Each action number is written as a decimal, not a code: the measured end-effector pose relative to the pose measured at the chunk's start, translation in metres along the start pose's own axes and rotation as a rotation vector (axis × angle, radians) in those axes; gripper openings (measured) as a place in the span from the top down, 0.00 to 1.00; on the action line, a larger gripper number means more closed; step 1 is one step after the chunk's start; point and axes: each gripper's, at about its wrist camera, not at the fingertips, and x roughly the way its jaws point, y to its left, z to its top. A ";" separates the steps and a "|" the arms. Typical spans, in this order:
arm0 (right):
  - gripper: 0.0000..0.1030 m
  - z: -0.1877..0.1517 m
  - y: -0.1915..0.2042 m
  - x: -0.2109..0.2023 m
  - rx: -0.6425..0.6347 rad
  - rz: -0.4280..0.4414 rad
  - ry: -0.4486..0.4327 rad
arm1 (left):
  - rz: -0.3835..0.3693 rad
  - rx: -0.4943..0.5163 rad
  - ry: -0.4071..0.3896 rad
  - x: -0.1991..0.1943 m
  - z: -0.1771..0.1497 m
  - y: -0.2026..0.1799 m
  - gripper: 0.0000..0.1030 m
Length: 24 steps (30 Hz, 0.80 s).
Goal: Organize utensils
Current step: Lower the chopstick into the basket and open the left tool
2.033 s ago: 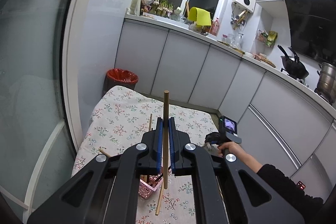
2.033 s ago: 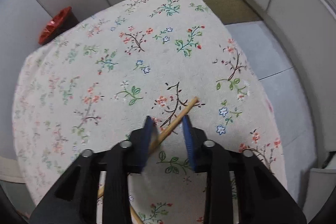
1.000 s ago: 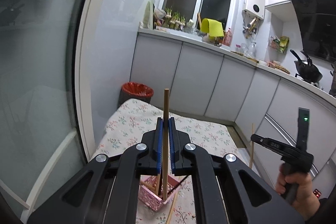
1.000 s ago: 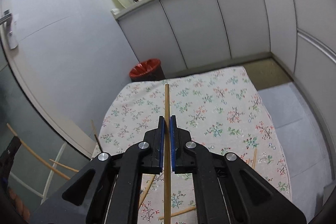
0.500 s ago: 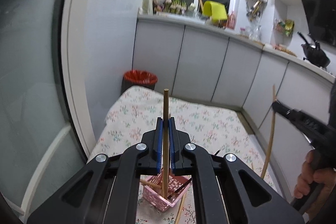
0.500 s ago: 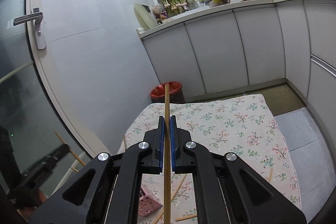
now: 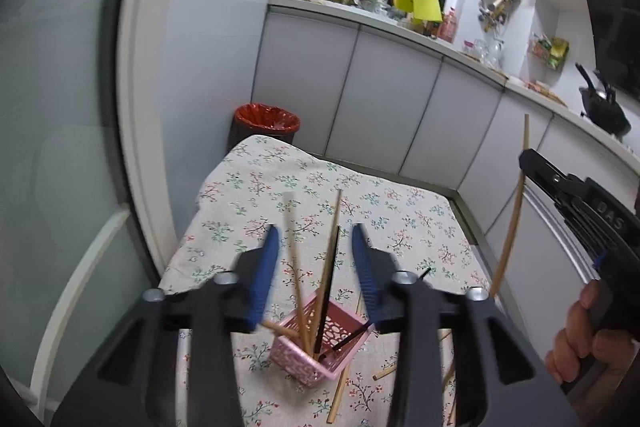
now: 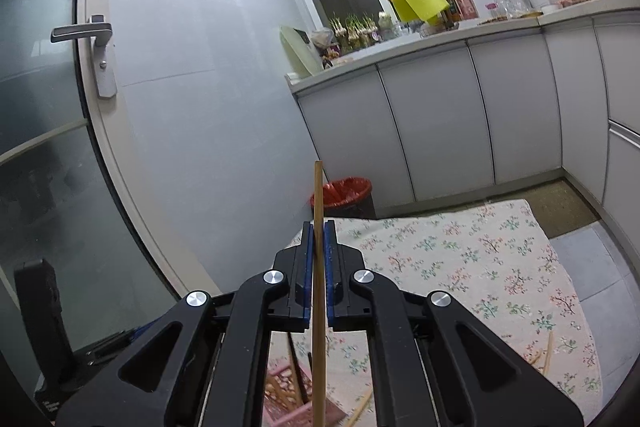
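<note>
A pink basket (image 7: 316, 351) stands on the floral tablecloth (image 7: 384, 211) and holds several chopsticks, wooden and black. My left gripper (image 7: 316, 247) is open above the basket, with the chopsticks (image 7: 332, 251) standing free between its blue pads. My right gripper (image 8: 318, 239) is shut on a wooden chopstick (image 8: 318, 267), held upright above the basket (image 8: 288, 399). It shows at the right of the left wrist view (image 7: 512, 223).
Loose wooden chopsticks (image 7: 340, 391) lie on the cloth by the basket and further right (image 8: 544, 351). A red-lined bin (image 7: 266, 119) stands beyond the table. White cabinets (image 7: 384, 99) run behind and a glass door (image 8: 60, 147) is to the left.
My left gripper has opened and let go of its chopstick, which now stands in the basket. My right gripper has carried its chopstick closer over the basket.
</note>
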 end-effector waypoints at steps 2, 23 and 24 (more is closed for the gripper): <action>0.96 -0.002 0.011 0.006 -0.009 0.000 -0.026 | 0.022 -0.003 0.008 -0.005 0.000 0.006 0.60; 0.92 -0.059 0.048 0.073 -0.132 -0.149 -0.066 | 0.269 -0.020 0.143 0.002 -0.017 0.062 0.26; 0.84 -0.056 0.046 0.071 -0.123 -0.136 -0.055 | 0.268 -0.019 0.146 0.002 -0.017 0.061 0.26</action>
